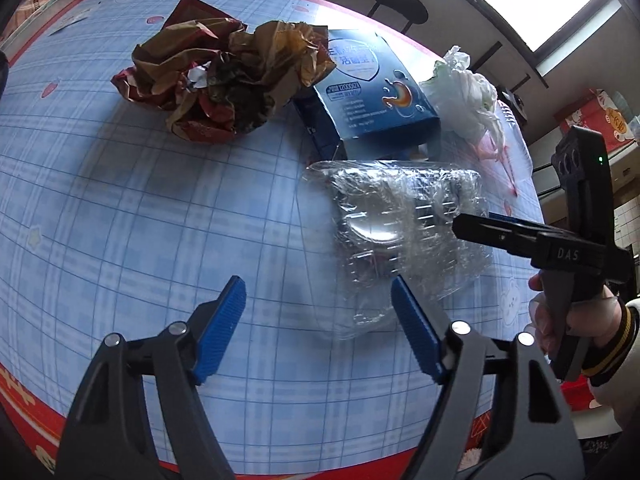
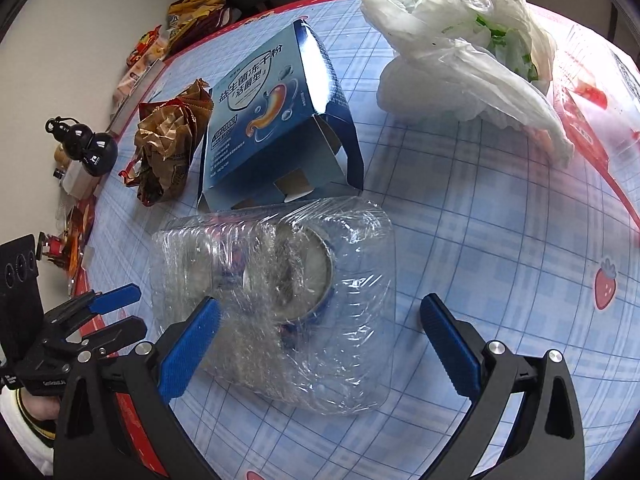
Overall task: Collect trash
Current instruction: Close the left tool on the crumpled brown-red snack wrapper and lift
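Observation:
A clear plastic clamshell tray wrapped in film lies on the blue checked tablecloth, between the open jaws of my right gripper; the left pad touches its edge. The tray also shows in the left wrist view. Behind it are an open blue cardboard box, a crumpled brown and red wrapper and a white plastic bag. My left gripper is open and empty, just left of the tray. The right gripper's body shows in the left wrist view.
The table's red border runs along the near edge. Snack packets and small bottles with a black gourd ornament sit by the wall. A red and white pack lies at the right. A black stool stands beyond the table.

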`<state>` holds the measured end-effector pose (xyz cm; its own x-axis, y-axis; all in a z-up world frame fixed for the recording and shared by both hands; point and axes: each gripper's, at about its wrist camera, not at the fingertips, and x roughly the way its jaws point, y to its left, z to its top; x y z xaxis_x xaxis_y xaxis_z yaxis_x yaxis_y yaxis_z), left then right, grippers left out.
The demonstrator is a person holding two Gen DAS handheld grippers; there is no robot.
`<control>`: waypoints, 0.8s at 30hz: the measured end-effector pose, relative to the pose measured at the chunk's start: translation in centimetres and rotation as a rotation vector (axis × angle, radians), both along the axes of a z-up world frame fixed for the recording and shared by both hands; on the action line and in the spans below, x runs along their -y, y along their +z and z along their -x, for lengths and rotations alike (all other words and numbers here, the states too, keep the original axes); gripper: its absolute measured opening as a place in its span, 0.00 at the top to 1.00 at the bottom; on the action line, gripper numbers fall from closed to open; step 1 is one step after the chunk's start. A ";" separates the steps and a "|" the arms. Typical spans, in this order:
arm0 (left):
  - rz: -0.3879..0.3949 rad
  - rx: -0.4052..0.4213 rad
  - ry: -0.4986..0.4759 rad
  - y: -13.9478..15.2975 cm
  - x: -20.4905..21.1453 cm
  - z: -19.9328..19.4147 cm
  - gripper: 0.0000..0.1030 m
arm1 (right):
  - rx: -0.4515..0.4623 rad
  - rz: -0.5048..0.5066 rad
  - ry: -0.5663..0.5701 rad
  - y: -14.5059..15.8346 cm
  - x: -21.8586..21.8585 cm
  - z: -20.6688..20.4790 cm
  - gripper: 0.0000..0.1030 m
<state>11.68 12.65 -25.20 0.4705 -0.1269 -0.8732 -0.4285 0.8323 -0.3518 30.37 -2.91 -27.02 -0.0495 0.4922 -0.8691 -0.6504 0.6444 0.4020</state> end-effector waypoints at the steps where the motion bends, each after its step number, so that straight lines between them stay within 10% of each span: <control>1: 0.006 0.001 0.005 -0.1 0.0 -0.3 0.28 | -0.001 -0.001 0.002 0.0 0.0 0.0 0.05; 13: -0.064 0.005 0.110 1.6 -5.1 -1.5 0.25 | -0.012 -0.015 -0.007 0.0 0.4 -0.1 0.05; 16: -0.084 0.037 0.186 2.5 -8.0 -1.5 0.09 | -0.006 -0.010 -0.011 0.1 0.2 -0.1 0.05; 24: 0.083 0.104 0.371 2.2 -13.1 -3.9 0.05 | 0.005 0.006 -0.013 0.1 -0.3 0.1 0.05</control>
<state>15.57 25.79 -22.98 0.5828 0.0005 -0.8126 -0.6538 0.5941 -0.4685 30.26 -2.60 -26.95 -0.0390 0.4879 -0.8720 -0.6437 0.6552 0.3954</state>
